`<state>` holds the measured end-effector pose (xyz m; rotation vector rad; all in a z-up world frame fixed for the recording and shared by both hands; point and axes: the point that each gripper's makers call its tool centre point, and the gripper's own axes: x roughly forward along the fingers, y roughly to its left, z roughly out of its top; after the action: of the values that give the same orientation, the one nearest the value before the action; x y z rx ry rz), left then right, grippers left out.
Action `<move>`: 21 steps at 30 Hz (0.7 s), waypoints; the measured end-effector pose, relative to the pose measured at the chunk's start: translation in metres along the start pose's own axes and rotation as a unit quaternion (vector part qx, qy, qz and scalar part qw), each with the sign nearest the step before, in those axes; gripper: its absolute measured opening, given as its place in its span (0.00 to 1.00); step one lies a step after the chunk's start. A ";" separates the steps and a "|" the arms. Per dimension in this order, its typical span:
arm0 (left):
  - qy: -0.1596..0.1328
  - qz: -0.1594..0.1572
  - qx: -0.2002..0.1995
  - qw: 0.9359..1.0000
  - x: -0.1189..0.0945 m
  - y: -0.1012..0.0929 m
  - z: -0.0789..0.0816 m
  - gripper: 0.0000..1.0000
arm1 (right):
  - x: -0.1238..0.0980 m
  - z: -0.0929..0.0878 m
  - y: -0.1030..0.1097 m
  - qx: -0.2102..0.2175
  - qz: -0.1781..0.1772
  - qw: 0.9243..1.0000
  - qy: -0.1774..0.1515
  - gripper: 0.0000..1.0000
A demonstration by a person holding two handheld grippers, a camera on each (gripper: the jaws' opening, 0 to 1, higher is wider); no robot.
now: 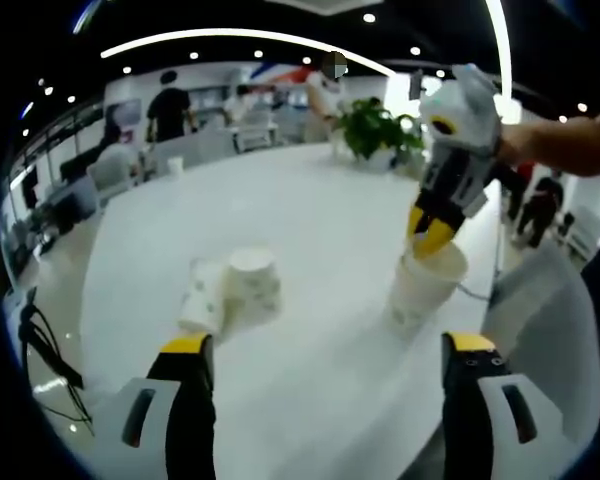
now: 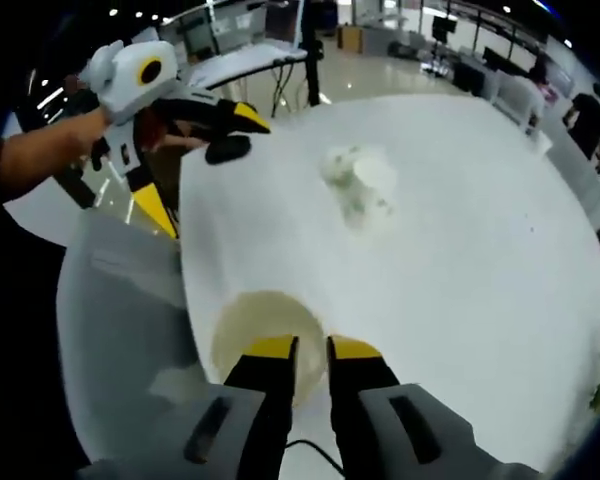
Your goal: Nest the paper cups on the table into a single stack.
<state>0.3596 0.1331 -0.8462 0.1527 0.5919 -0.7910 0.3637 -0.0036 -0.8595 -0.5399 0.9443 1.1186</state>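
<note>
Cups dominate a long white table (image 1: 310,380) in a bright office. In the left gripper view, an upright paper cup (image 1: 425,285) stands toward the table's right edge, and the right gripper (image 1: 430,238) reaches down into its mouth with its yellow tips close together at the rim; whether they pinch the wall or merely hover inside it cannot be told. The right gripper view looks straight down on the same cup (image 2: 265,335), its open mouth just ahead of that gripper's own jaws (image 2: 310,350), which stand nearly closed with only a slit between them. Nearer the table's middle sit two more cups (image 1: 235,290), touching, one upright or inverted and the other apparently leaning or lying against it; in the right gripper view they blur into a pale clump (image 2: 360,185). The left gripper (image 1: 325,345) hangs low over the near edge, jaws wide apart and holding nothing, and shows from the other side (image 2: 225,125) above the table's far left edge. Stacking looks barely begun: one cup is being taken up while two wait loose. Next, judging from this, comes a firm grip on the rim, a lift, and a carry to the pair, aligned mouth over base. A potted plant (image 1: 375,130) and several people (image 1: 170,105) fill the background.
</note>
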 end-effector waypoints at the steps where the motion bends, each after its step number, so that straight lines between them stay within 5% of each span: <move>1: -0.001 0.000 0.001 1.000 0.000 0.000 0.000 0.93 | -0.001 0.000 0.000 0.011 0.003 1.000 -0.003 0.15; 8: -0.002 0.001 -0.002 1.000 -0.002 0.000 -0.001 0.93 | -0.013 0.012 -0.006 0.046 0.014 0.997 -0.065 0.31; 12: -0.008 0.004 -0.002 1.000 -0.002 0.002 0.001 0.94 | -0.024 0.018 -0.015 0.046 -0.005 0.993 -0.106 0.49; 16: -0.013 0.004 0.000 1.000 -0.002 0.003 0.005 0.95 | -0.036 0.016 -0.018 0.054 -0.011 0.990 -0.129 0.55; 21: -0.025 0.009 0.001 1.000 -0.001 0.003 0.009 0.98 | -0.055 0.014 -0.024 0.040 -0.048 0.979 -0.194 0.71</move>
<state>0.3654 0.1327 -0.8384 0.1394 0.5420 -0.7761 0.3837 -0.0293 -0.8072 -0.2839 0.6131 1.0459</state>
